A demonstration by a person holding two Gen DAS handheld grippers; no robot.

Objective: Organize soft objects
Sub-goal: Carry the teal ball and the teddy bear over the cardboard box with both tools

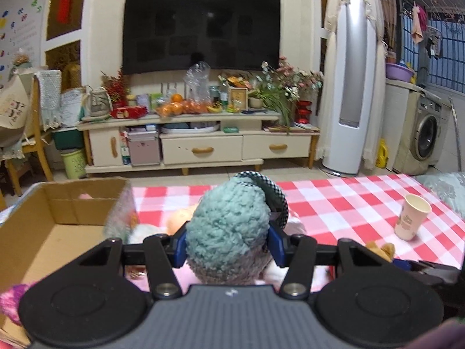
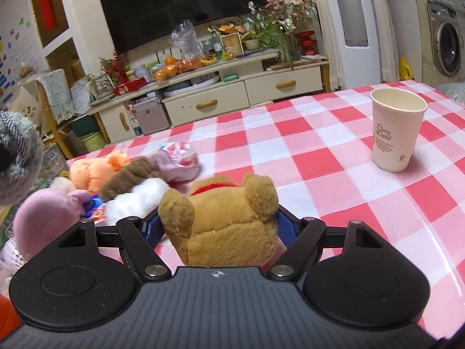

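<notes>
1. Red-and-white checked table (image 2: 319,157) filling the lower view of both cameras; far edge running level before the TV cabinet (image 1: 200,142), right half largely bare, open room there for moving
2. Cardboard box (image 1: 43,221) at the table's left edge, flaps up, mouth open, floor mostly bare; a pink scrap against its far wall, a magenta fuzzy thing at the near left corner
3. Brown plush bear (image 2: 229,218) near the table's near edge, ears pointing away, sitting between the right gripper (image 2: 219,226) fingers; blue pads just beside both flanks, jaws set wide, firm pressing not certain; no earlier view to compare
4. Teal fluffy soft toy (image 1: 226,226) with a checked band behind, pinched between the blue pads of the left gripper (image 1: 226,244), raised above the cloth, just right of the box's near wall
5. Cluster of soft toys at the left part of the table: orange plush (image 2: 93,171), brown-and-white plush (image 2: 136,186), pink-patterned bundle (image 2: 180,157), lilac plush (image 2: 43,218), touching one another
6. Paper cup (image 2: 398,131) upright toward the right edge, well apart from the toys, clear cloth all round
</notes>
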